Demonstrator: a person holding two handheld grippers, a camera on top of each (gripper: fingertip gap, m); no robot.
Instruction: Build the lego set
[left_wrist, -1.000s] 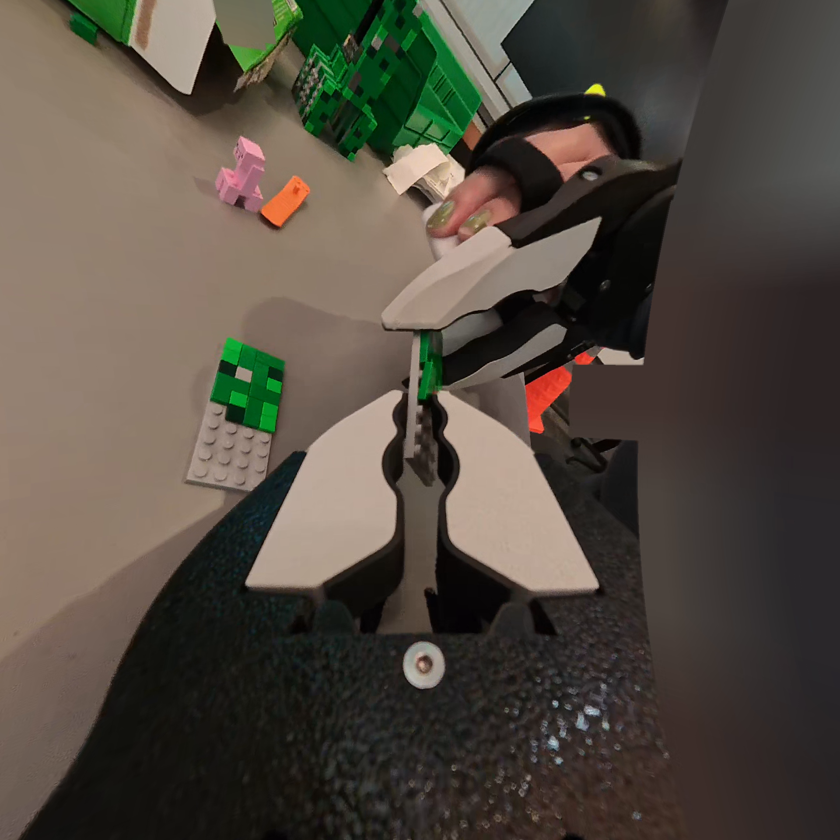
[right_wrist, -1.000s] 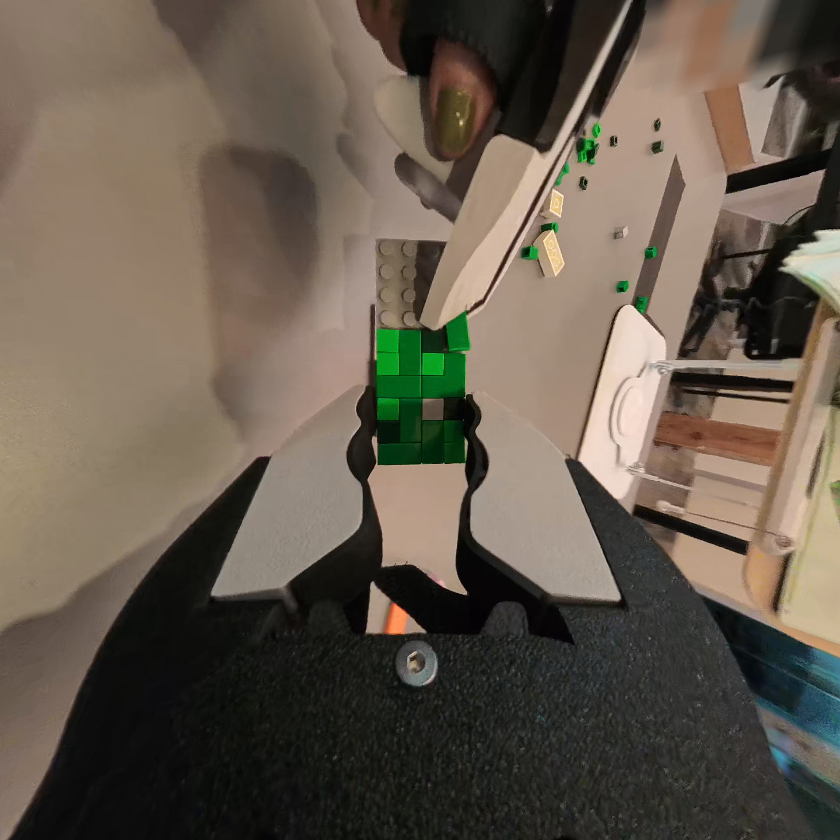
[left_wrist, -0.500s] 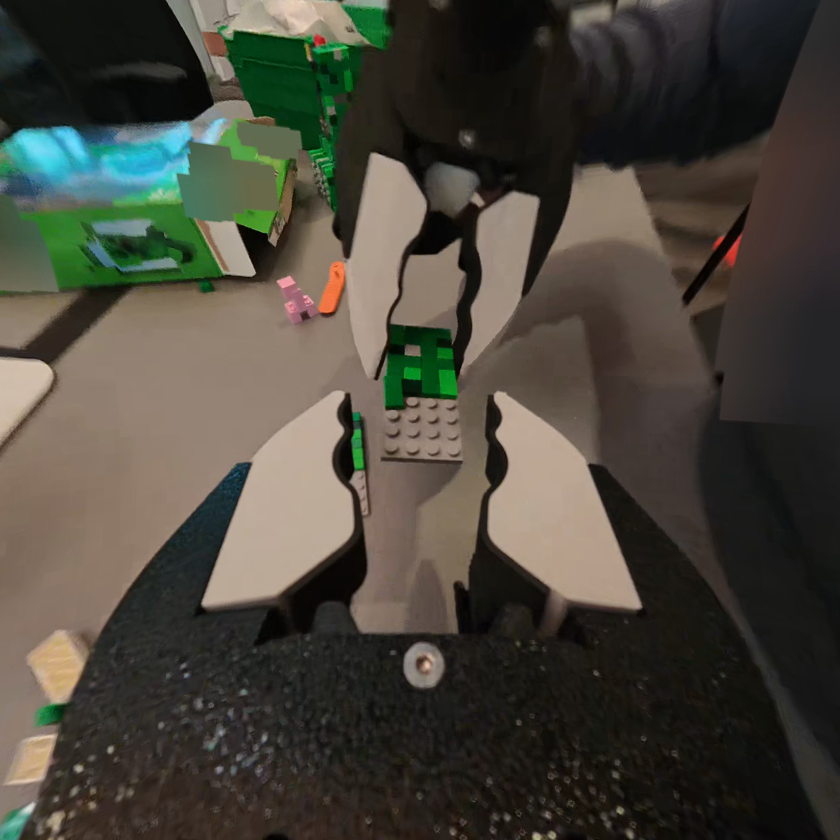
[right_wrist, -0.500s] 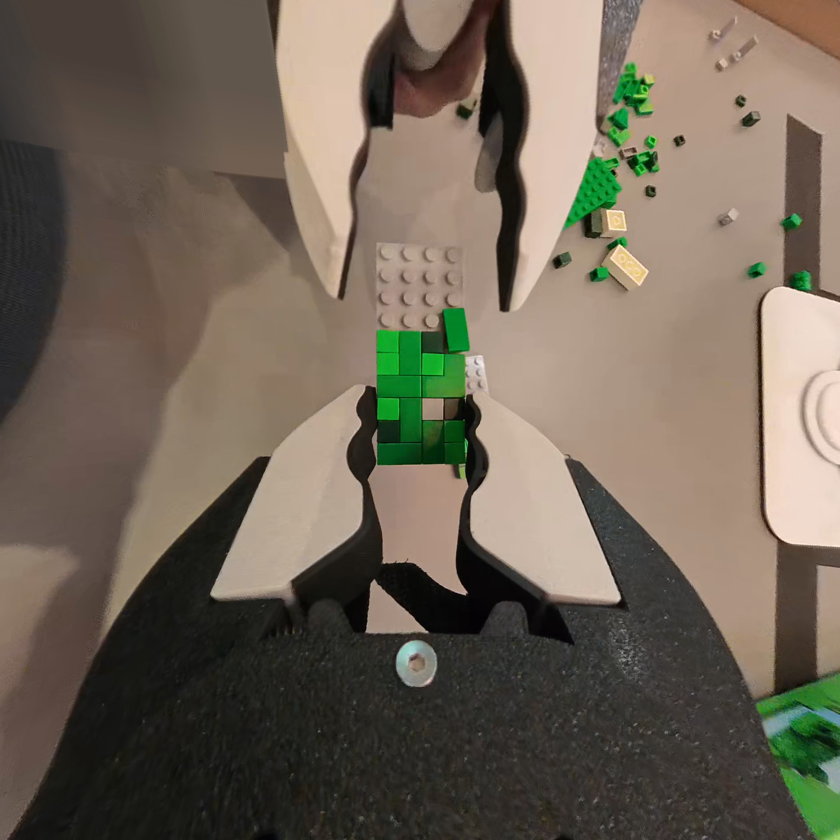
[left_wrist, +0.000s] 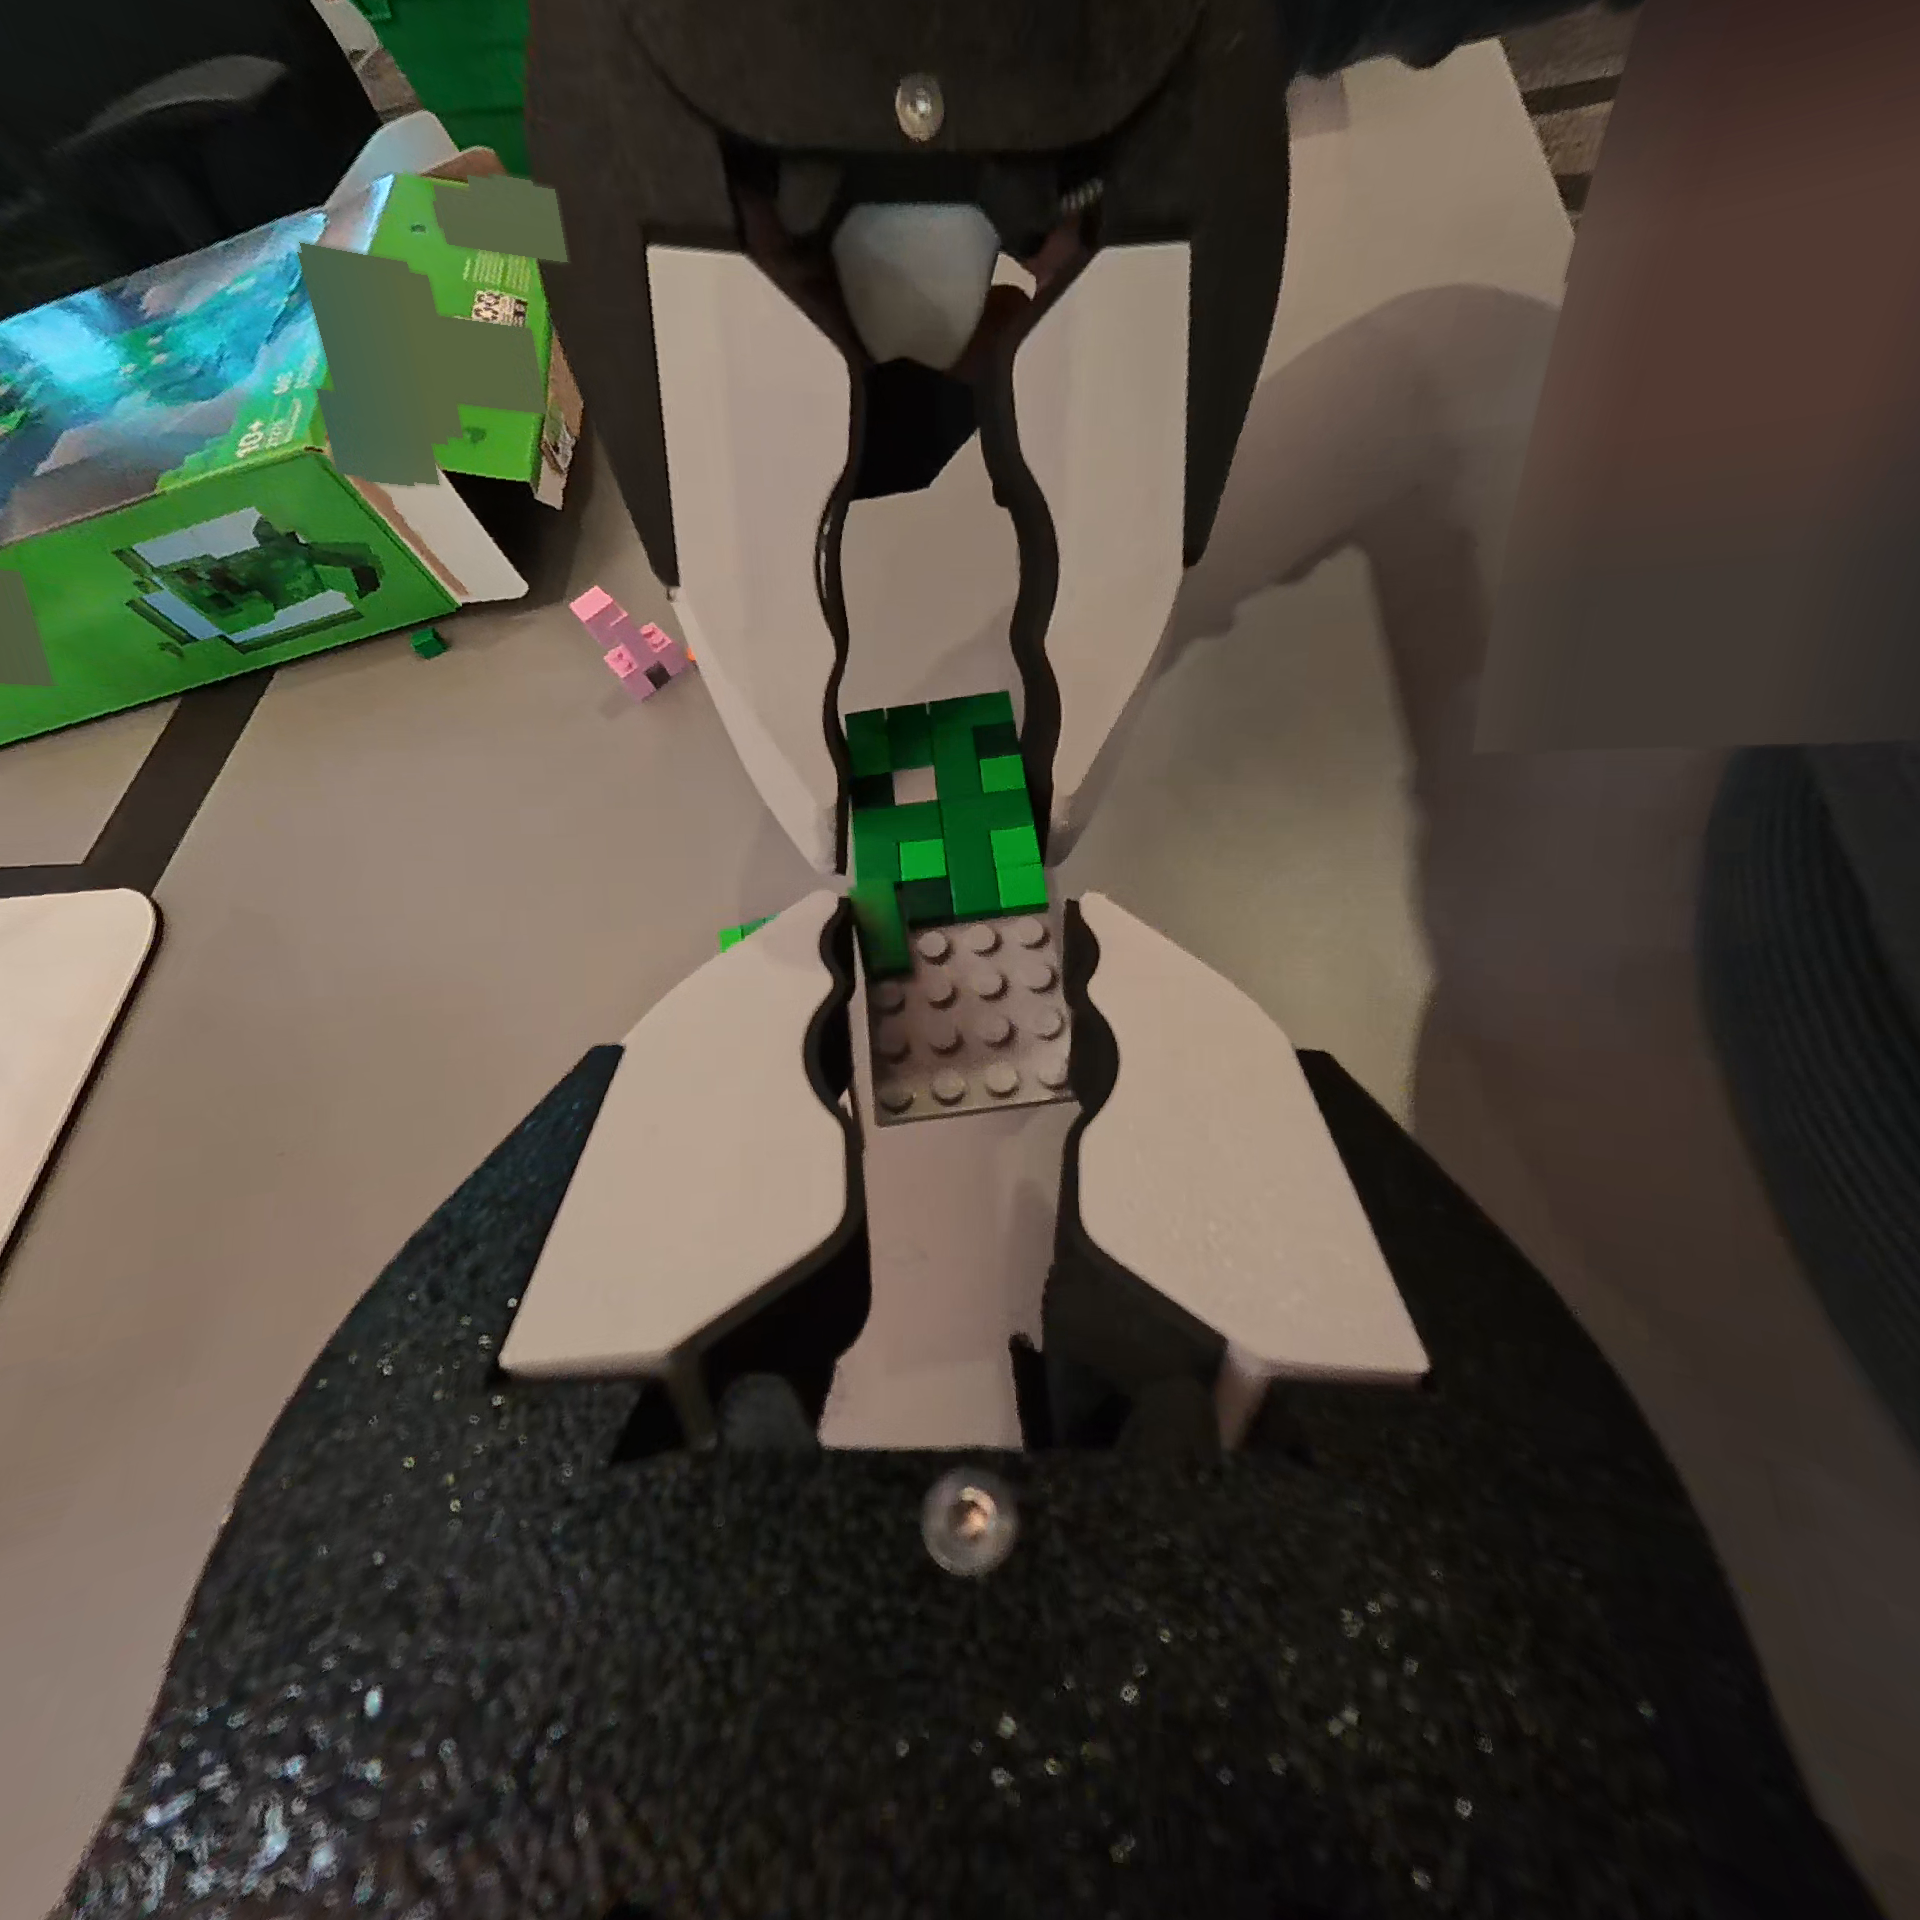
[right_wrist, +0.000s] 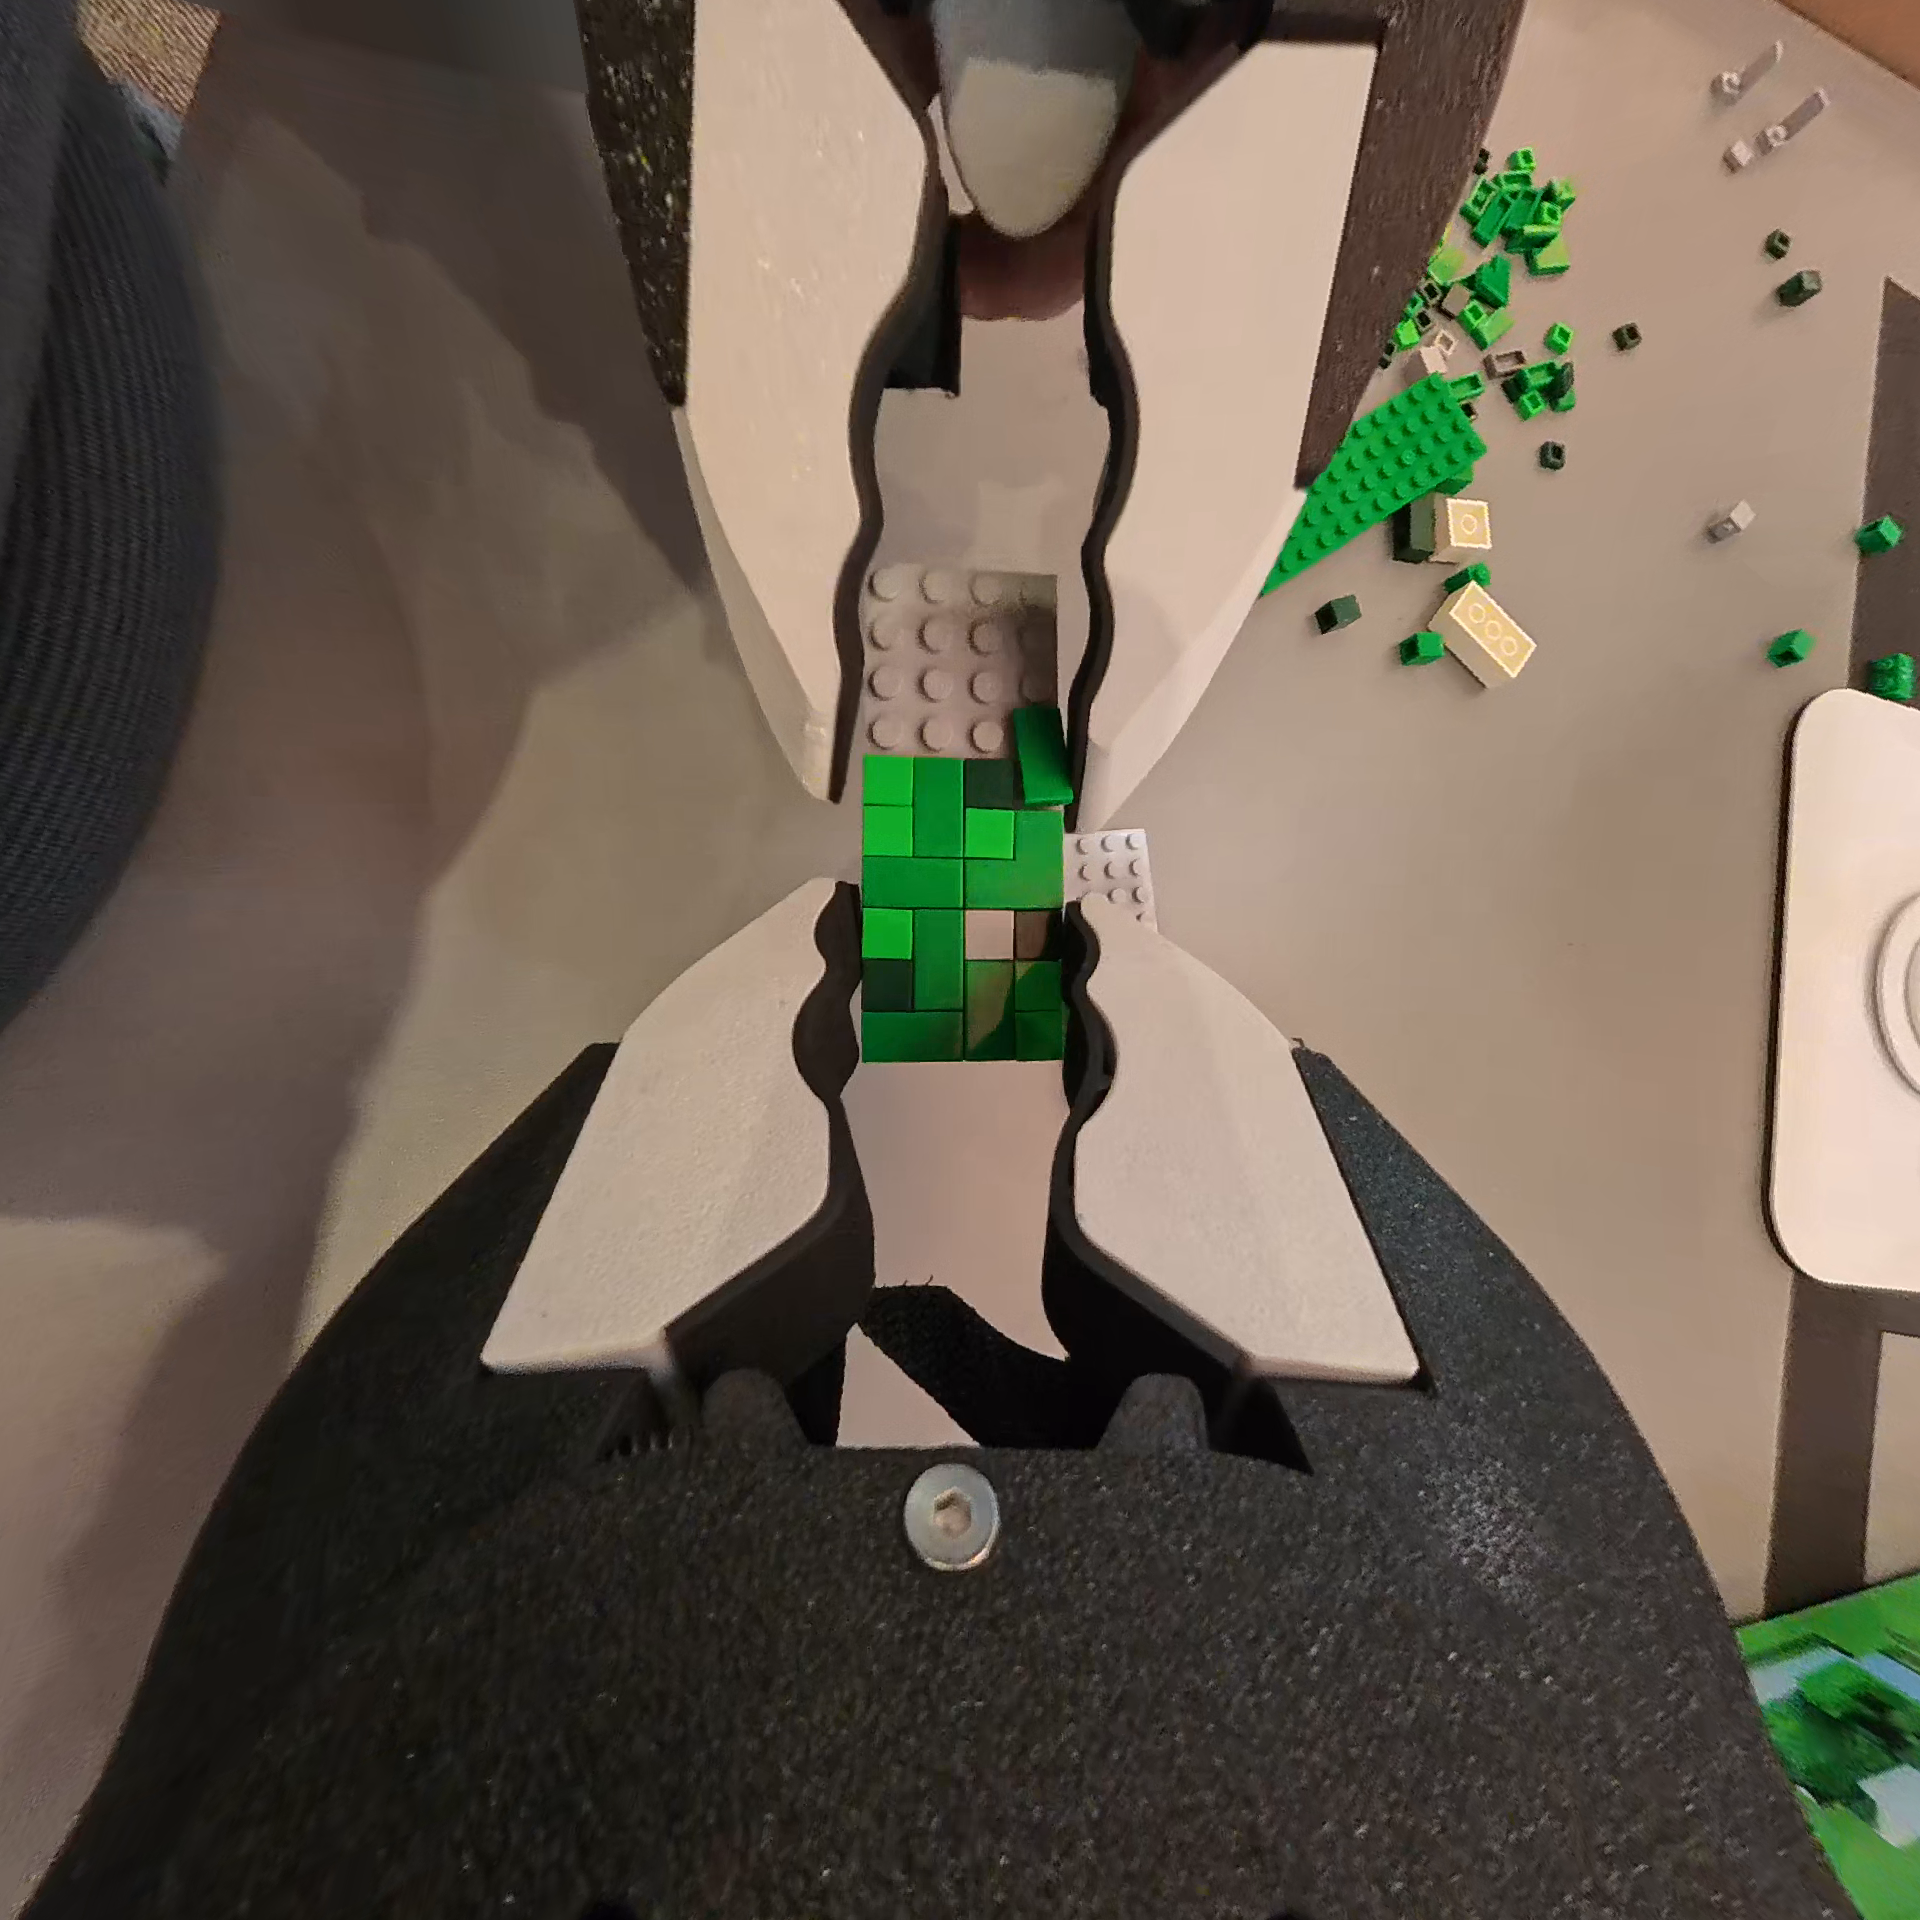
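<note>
Grey plate edges pinched by both: right hand-held gripper, left hand-held gripper.

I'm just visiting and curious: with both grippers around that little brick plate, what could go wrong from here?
1. The green tile lies tilted, not pressed flat, right beside a finger of the left gripper; a nudge could knock it off.
2. The right gripper holds the grey plate only by its thin edges, so a twist from either side might pop it loose.
</note>
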